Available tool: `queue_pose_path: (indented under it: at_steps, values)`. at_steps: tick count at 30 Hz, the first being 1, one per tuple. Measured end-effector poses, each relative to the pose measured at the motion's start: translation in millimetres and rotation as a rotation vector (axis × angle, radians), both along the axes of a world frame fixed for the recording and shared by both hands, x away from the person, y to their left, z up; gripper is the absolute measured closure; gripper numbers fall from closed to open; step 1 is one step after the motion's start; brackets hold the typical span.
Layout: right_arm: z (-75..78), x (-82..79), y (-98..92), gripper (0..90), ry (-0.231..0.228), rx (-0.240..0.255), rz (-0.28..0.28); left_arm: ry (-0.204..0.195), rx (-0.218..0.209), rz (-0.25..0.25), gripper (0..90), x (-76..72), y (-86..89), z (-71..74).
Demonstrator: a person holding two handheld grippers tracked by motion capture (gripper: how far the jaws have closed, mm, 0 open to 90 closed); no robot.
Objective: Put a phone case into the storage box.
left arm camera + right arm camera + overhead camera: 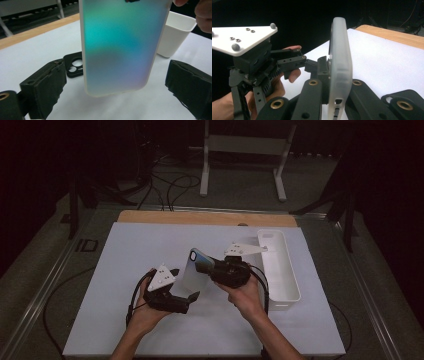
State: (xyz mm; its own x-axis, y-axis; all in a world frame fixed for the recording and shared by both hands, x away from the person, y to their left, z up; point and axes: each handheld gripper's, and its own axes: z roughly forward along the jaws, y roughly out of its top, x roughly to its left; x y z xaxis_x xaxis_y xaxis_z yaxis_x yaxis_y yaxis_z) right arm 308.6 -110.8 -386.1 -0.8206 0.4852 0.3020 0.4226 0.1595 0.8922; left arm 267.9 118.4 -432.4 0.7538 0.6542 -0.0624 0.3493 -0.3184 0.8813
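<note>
High view, near to far: two grippers, two cases, one bin. Left gripper wide open, pale case hanging between its jaws, untouched. Right gripper clamped on that case's top edge, above mid-tabletop. Black case flat behind. Bin along right edge.

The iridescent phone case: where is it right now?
In the high view the phone case is held above the white mat's middle, clamped in the right gripper, just left of the white bin, between the left gripper's open jaws.
</note>
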Motion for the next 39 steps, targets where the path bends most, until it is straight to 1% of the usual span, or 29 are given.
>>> queue_pose_path:
  at_steps: [3,4,5,8,10,11,12,14,15,16,17,18,19,21,22,23,24,25,26,27,29,30,31,32,34,37,38,39]
  values:
    - [0.9,-0.2,-1.9,86.8,-0.003,-0.004,0.010,0.021,-0.011,-0.017,2.5,0.9,1.4,-0.2]
    - [0.9,-0.2,-1.9,86.8,-0.003,-0.004,0.010,0.021,-0.011,-0.017,2.4,0.9,1.4,-0.2]
    - [1.4,-0.2,-3.6,86.8,-0.010,-0.009,0.021,0.033,-0.008,-0.022,2.4,1.8,1.4,-0.7]
    - [2.0,-0.5,-6.0,86.8,-0.003,0.012,0.048,0.044,-0.017,-0.041,2.4,1.9,1.1,-1.7]
    - [2.4,-0.3,-7.0,86.8,-0.008,0.014,0.058,0.047,-0.023,-0.048,2.5,1.8,1.1,-1.8]
    - [3.7,-1.0,-7.8,86.8,-0.019,0.019,0.076,0.055,-0.033,-0.075,3.6,1.9,0.9,-2.3]
    - [4.5,-1.6,-7.8,86.8,-0.025,0.022,0.086,0.062,-0.036,-0.085,4.0,2.1,0.5,-2.8]
    - [6.2,-3.4,-7.0,86.8,-0.038,0.034,0.126,0.071,-0.050,-0.111,5.9,2.2,0.1,-4.0]
    - [7.1,-4.3,-6.1,86.8,-0.051,0.037,0.147,0.076,-0.056,-0.131,7.3,2.4,0.3,-4.4]
    - [8.3,-5.3,-5.0,86.8,-0.061,0.031,0.166,0.081,-0.064,-0.139,8.8,1.9,-0.2,-4.9]
    - [9.5,-6.5,-3.7,86.8,-0.069,0.033,0.183,0.080,-0.060,-0.148,10.8,1.5,-0.2,-5.0]
    - [10.5,-7.1,-2.3,86.8,-0.077,0.037,0.204,0.087,-0.065,-0.171,15.2,1.1,-0.4,-5.2]
    - [11.6,-7.9,-0.9,86.8,-0.078,0.040,0.227,0.089,-0.065,-0.186,16.1,0.6,-0.5,-5.0]
    - [13.6,-9.4,1.5,86.8,-0.092,0.036,0.262,0.088,-0.069,-0.204,20.5,-0.6,-1.1,-4.8]
    - [14.4,-9.9,2.6,86.8,-0.096,0.031,0.280,0.088,-0.069,-0.204,22.3,-0.6,-1.1,-4.8]
    - [15.0,-10.4,3.8,86.8,-0.101,0.026,0.294,0.086,-0.077,-0.218,24.6,-0.9,-0.2,-4.2]
    - [15.5,-10.8,4.7,86.8,-0.105,0.016,0.309,0.086,-0.077,-0.218,28.0,-0.9,-0.2,-4.2]
    - [15.5,-10.8,4.7,86.8,-0.105,0.016,0.309,0.084,-0.082,-0.225,28.0,-1.0,0.4,-4.0]
    - [15.9,-11.4,6.3,86.8,-0.119,-0.007,0.317,0.079,-0.076,-0.220,37.2,-1.4,0.9,-3.8]
    - [16.0,-11.5,6.6,86.8,-0.121,-0.021,0.317,0.081,-0.065,-0.219,38.9,-1.4,0.7,-4.1]
    - [15.6,-10.5,6.6,86.8,-0.123,-0.029,0.324,0.081,-0.058,-0.224,39.6,-1.3,0.6,-4.7]
    - [15.3,-9.7,6.4,86.3,-0.128,-0.036,0.330,0.084,-0.052,-0.233,42.6,-1.2,0.8,-5.4]
    - [15.7,-9.8,6.4,86.2,-0.138,-0.052,0.318,0.093,-0.063,-0.238,47.4,-1.2,1.0,-6.4]
    - [16.2,-9.1,5.8,85.9,-0.142,-0.065,0.313,0.100,-0.074,-0.252,49.5,-0.9,1.8,-6.8]
    - [16.4,-6.4,3.6,85.5,-0.135,-0.057,0.321,0.102,-0.078,-0.263,53.1,-0.5,2.6,-6.8]
    - [17.8,-4.9,2.3,84.0,-0.136,-0.048,0.330,0.113,-0.103,-0.293,58.4,0.1,4.0,-6.6]
    - [18.6,-4.6,1.7,82.2,-0.137,-0.041,0.332,0.110,-0.106,-0.300,61.5,0.0,4.3,-6.6]
    - [19.0,-3.8,1.2,78.4,-0.147,-0.034,0.327,0.107,-0.110,-0.303,65.8,-0.1,4.7,-6.7]
